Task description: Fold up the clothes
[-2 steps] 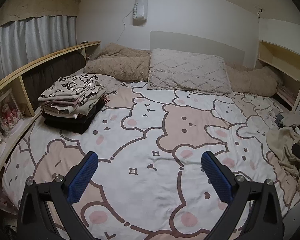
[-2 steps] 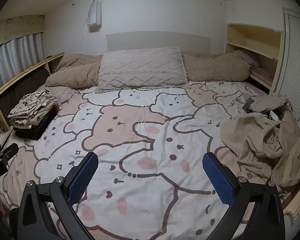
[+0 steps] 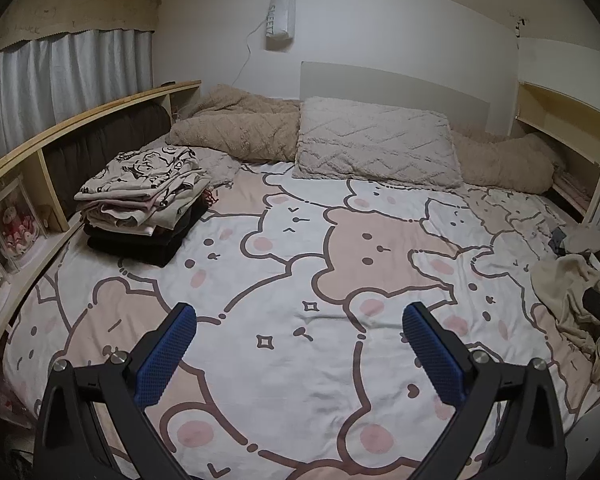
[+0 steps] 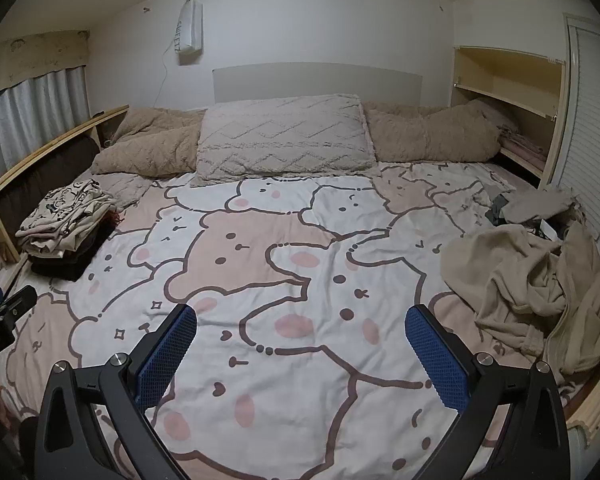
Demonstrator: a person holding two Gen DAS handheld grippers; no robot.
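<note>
A stack of folded clothes (image 3: 140, 204) (image 4: 66, 224) rests on the left side of the bed, patterned cream pieces over dark ones. A crumpled heap of beige clothes (image 4: 540, 292) (image 3: 568, 296) lies loose at the bed's right edge. My left gripper (image 3: 300, 316) hovers open above the bear-print cover (image 3: 300, 248), nothing between its blue pads. My right gripper (image 4: 300, 316) is likewise open and empty over the cover (image 4: 284, 264), with the beige heap to its right. Each gripper's black body shows at the edge of the other's view.
A textured pillow (image 3: 376, 144) and a tan blanket (image 3: 244, 128) lie along the headboard. Wooden shelving (image 3: 52, 140) runs down the left side, and a cubby shelf (image 4: 508, 92) stands at the right. Small dark garments (image 4: 532, 212) sit behind the heap.
</note>
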